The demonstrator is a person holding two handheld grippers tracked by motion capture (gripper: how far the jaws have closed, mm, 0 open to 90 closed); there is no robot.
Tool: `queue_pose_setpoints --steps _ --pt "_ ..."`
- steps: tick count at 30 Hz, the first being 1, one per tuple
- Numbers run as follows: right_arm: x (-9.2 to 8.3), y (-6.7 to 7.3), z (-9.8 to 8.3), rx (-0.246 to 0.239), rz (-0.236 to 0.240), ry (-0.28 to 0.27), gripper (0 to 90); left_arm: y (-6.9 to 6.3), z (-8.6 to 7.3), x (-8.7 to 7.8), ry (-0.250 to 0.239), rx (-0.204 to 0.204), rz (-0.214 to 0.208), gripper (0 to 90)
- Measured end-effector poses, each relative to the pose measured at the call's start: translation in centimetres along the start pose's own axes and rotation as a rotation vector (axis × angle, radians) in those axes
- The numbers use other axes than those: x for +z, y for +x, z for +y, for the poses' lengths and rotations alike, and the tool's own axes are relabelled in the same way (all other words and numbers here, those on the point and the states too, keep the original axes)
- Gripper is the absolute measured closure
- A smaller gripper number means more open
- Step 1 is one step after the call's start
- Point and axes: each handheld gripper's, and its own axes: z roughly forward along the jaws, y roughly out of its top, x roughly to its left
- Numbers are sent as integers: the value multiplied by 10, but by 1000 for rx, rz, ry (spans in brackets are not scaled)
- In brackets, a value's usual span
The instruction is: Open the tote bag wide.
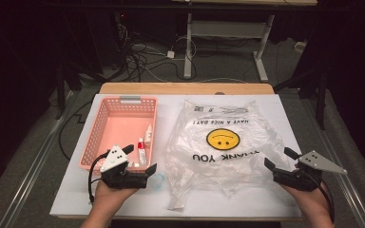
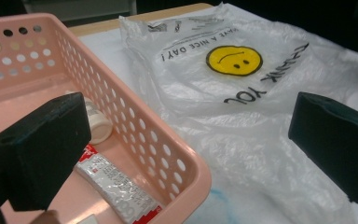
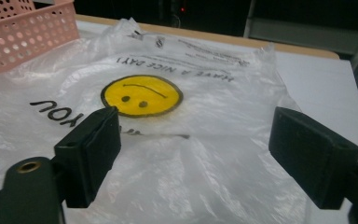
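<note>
Clear crinkled plastic bag (image 1: 223, 147) with a yellow smiley face and black lettering, spread flat over the right half of a white tabletop board (image 1: 71, 190), its printed face upward and its rumpled near end toward the person. Just left of it, touching or nearly touching its edge, a pink perforated plastic basket (image 1: 100, 128) holding a red-and-white tube (image 1: 141, 151) and a small white bottle (image 1: 148, 134). Beside the basket's near right corner, a small clear bluish round object (image 1: 158, 179), too faint to identify.

Left gripper (image 1: 140, 161) low at the basket's near right corner, jaws spread wide with nothing between the pads; in the left gripper view, one jaw above the basket's inside, the other above the bag, the basket's rim between them. Right gripper (image 1: 278, 159) at the bag's near right edge, jaws apart, astride a stretch of the crinkled film in the right gripper view, pads not pressing on it; grasping nothing.

Under the white board, a light wooden table edge (image 1: 185, 88) showing along the far side. Beyond, a dim room with grey carpeted floor (image 1: 228, 66), a tangle of dark cables (image 1: 138, 57) and a white plug block (image 1: 170, 54) among them, the white metal legs of another desk (image 1: 188, 47), and dark stands at both sides.
</note>
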Motion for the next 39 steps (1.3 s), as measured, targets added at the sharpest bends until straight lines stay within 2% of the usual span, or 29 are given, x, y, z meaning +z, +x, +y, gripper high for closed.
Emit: queue_pose_setpoints --steps 1,2,3,5,8,10,11,12,16,19,21,22,24,25,29,33,35,39 --pt "0 -3 0 9 -7 10 200 0 0 0 0 0 0 0" --pt "0 -6 1 21 -9 25 216 -1 2 -1 40 20 8 0" --pt "0 -9 0 33 -11 49 226 -2 1 -2 37 27 19 0" --pt "-1 -13 -3 26 -33 104 245 -3 -3 -5 16 32 21 0" --pt "-7 -20 -14 47 -65 129 276 -7 -5 -2 31 66 26 0" --pt "-10 -22 -19 58 -75 128 275 -7 -4 -2 42 64 20 0" --pt "-12 -24 -26 83 -75 141 274 -7 -5 -3 22 51 14 0" --pt "-13 -25 -27 83 -79 153 274 -7 -6 -3 20 50 22 0" --pt "-12 -33 -32 104 -96 187 301 -7 -8 -2 49 43 22 0" --pt "-6 -39 -38 124 -91 228 364 -7 -8 -3 45 46 31 0" --pt "-5 -43 -40 132 -87 230 418 -6 -8 -3 44 43 25 0" --pt "-5 -45 -41 139 -88 235 447 -7 -11 -1 34 38 46 0" --pt "-4 -47 -42 144 -86 242 475 -7 -12 -1 42 41 42 0" --pt "-2 -50 -43 149 -82 262 535 -7 -12 0 54 40 36 0" --pt "2 -50 -46 135 -66 295 687 -10 -11 0 42 45 20 0" --pt "1 -46 -46 102 -54 309 866 -9 -11 -1 32 18 0 0" --pt "-1 -42 -45 86 -47 304 898 -8 -11 -3 31 12 1 0" --pt "-6 -27 -44 41 -12 305 900 -6 -10 -3 25 13 5 0"
